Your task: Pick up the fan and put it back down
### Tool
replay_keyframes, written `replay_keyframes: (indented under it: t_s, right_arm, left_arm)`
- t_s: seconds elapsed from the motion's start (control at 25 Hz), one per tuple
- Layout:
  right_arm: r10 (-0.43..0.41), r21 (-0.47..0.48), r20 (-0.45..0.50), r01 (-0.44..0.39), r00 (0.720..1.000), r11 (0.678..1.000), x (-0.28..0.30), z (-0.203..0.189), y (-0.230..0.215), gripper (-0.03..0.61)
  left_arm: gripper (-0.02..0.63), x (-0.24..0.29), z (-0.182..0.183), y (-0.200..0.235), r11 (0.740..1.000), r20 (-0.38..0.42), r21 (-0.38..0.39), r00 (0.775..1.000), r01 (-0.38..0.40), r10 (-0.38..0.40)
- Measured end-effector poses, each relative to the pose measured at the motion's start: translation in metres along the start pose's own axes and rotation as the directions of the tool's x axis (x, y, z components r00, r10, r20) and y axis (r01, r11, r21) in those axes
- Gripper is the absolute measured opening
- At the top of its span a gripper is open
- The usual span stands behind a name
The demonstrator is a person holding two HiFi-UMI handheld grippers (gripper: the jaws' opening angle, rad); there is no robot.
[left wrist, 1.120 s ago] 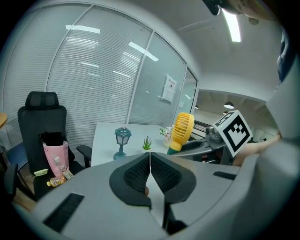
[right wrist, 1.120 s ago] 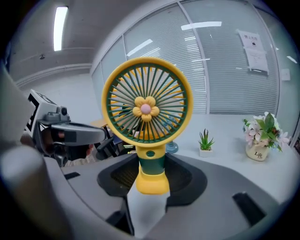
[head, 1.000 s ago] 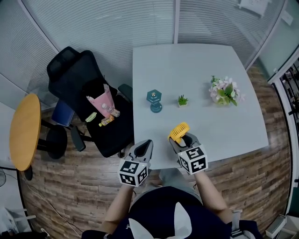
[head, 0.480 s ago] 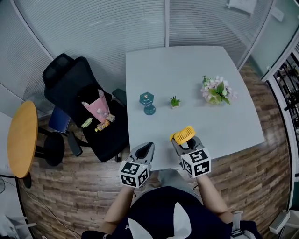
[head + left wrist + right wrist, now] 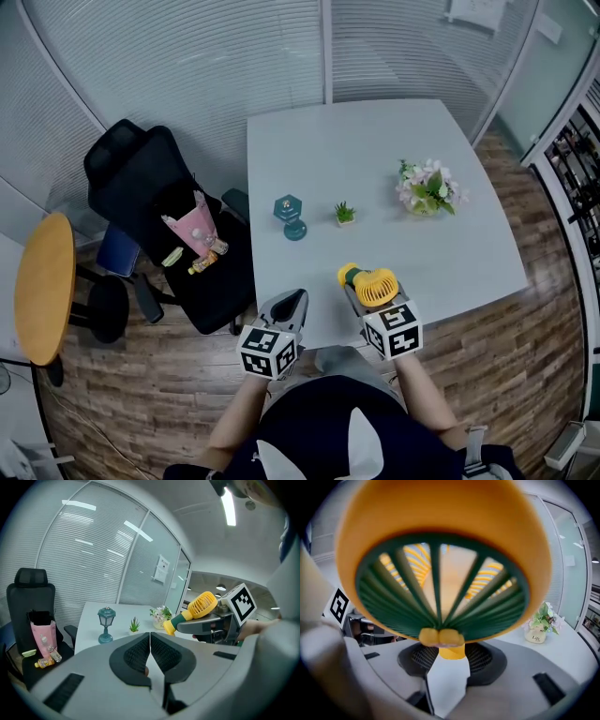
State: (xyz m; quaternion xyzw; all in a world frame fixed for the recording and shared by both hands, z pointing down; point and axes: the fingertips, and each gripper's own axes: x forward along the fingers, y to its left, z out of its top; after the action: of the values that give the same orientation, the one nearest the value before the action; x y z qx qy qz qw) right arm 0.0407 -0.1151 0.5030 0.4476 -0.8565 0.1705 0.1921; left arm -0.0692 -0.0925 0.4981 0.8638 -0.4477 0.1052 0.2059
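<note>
Right gripper (image 5: 360, 291) is clamped on the yellow fan (image 5: 375, 285) at its neck. The head has tipped back over the gripper since a second ago, with the handle poking out ahead. The fan is off the surface (image 5: 375, 150) now, hanging above the near edge, so the pick-up half looks done and only the set-down is left. Left gripper (image 5: 289, 302) hangs beside it by the surface's corner — jaws pressed together on nothing. Further out, the little lantern (image 5: 289, 216), small plant (image 5: 345, 214) and flowers (image 5: 427, 187) stand well clear.

Yellow-and-green fan (image 5: 375, 285), teal lantern (image 5: 289, 214)
</note>
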Motion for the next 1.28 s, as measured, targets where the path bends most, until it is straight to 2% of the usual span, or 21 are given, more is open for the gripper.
replay_keyframes:
  t_s: [0.56, 1.28]
  right_arm:
    - [-0.036, 0.012, -0.049, 0.036, 0.998, 0.999, 0.011, -0.004, -0.043, 0.178]
    - [-0.108, 0.021, -0.136, 0.112, 0.985, 0.994, 0.051, -0.014, -0.118, 0.178]
  left_arm:
    - [0.021, 0.027, 0.009, 0.002, 1.0, -0.014, 0.003, 1.0, -0.003, 0.003]
    - [0.021, 0.076, 0.025, 0.028, 1.0, -0.029, -0.015, 0.999, -0.026, 0.026]
